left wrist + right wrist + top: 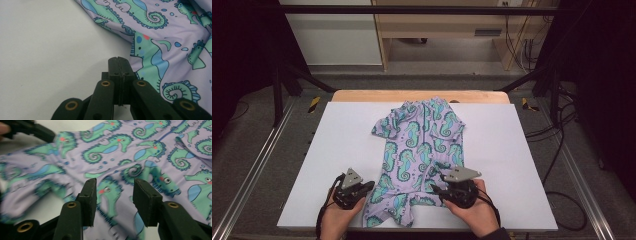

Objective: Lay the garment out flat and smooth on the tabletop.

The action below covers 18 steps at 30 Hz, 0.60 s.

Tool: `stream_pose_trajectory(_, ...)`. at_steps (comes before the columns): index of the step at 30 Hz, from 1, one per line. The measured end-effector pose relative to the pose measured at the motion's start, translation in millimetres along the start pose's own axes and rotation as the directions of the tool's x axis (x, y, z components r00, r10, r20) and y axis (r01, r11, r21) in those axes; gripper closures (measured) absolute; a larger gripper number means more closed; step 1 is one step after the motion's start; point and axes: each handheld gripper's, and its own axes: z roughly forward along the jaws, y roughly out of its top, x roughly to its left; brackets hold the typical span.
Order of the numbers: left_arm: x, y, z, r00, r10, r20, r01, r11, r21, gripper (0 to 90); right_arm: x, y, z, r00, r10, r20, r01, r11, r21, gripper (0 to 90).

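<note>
You are hovering your parted right gripper (115, 202) over the seahorse onesie (419, 150) lying mid-table, your closed, empty left gripper (119, 75) beside its edge, folding barely begun

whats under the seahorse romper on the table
The seahorse romper lies flat on the white table sheet; its fabric hides whatever is directly beneath it.
</note>
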Motion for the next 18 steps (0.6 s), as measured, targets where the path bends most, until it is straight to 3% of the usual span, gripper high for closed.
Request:
stream_pose_trajectory(6,0.9,-0.5,-1.7,0.9999,-0.015,0.006,0.015,0.9991,-0.038,89.7,-25.4,2.9,27.3,0.998,0.063,0.01,-0.064,0.9966,0.052,48.6)
stream_pose_trajectory(12,-4.4,2.1,-2.4,0.9999,-0.014,0.008,0.015,0.9954,-0.095,72.1,-32.9,-1.4,39.3,0.9947,0.102,-0.016,-0.1,0.9902,0.097,48.8)
stream_pose_trajectory(14,-6.1,2.9,-0.3,0.9997,-0.014,0.018,0.016,0.9964,-0.083,68.1,-35.2,-4.0,39.6,0.99,0.13,-0.054,-0.124,0.9875,0.097,55.6)
stream_pose_trajectory(18,-10.3,3.6,3.9,0.9991,0.003,0.043,-0.001,0.9988,-0.05,70.2,-36.0,-8.7,36.8,0.9917,0.11,-0.067,-0.101,0.9881,0.116,80.9)
